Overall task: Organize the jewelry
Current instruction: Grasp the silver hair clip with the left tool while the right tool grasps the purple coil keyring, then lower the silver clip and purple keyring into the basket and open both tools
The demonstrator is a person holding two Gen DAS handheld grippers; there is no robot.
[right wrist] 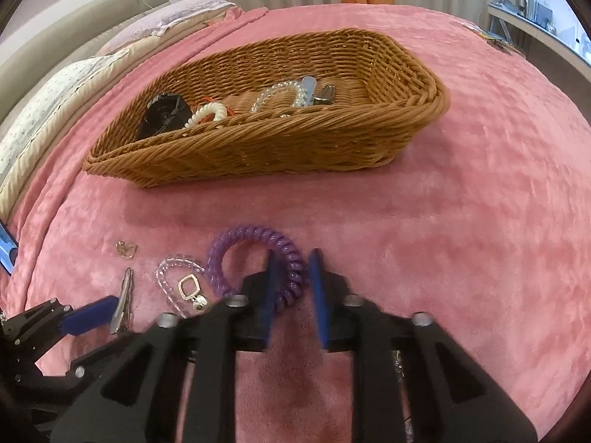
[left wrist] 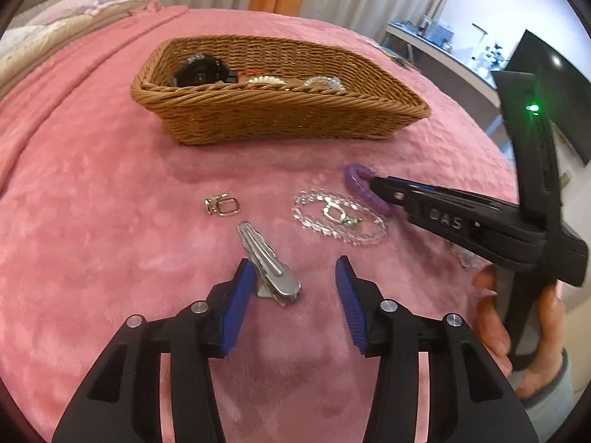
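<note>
A silver hair clip point(left wrist: 269, 265) lies on the pink blanket between the blue pads of my left gripper point(left wrist: 295, 269). The jaws stand open: the left pad is against the clip and the right pad is well clear of it. My right gripper point(right wrist: 293, 258) is shut on one side of a purple coil hair tie point(right wrist: 291, 277), seen also from the left wrist view as the purple coil hair tie point(left wrist: 354, 184). A clear bead bracelet point(left wrist: 332, 195) with a gold charm point(left wrist: 334, 214) inside it and a small gold buckle point(left wrist: 221, 205) lie loose in front of the wicker basket point(left wrist: 280, 125).
The basket point(right wrist: 258, 155) holds a black round piece point(right wrist: 162, 114), a white coil tie point(right wrist: 207, 112), a clear coil tie point(right wrist: 280, 92) and clips. Pillows point(right wrist: 44, 110) line the bed's left side. A hand point(left wrist: 495, 317) grips the right tool. A desk point(left wrist: 443, 55) stands at the far right.
</note>
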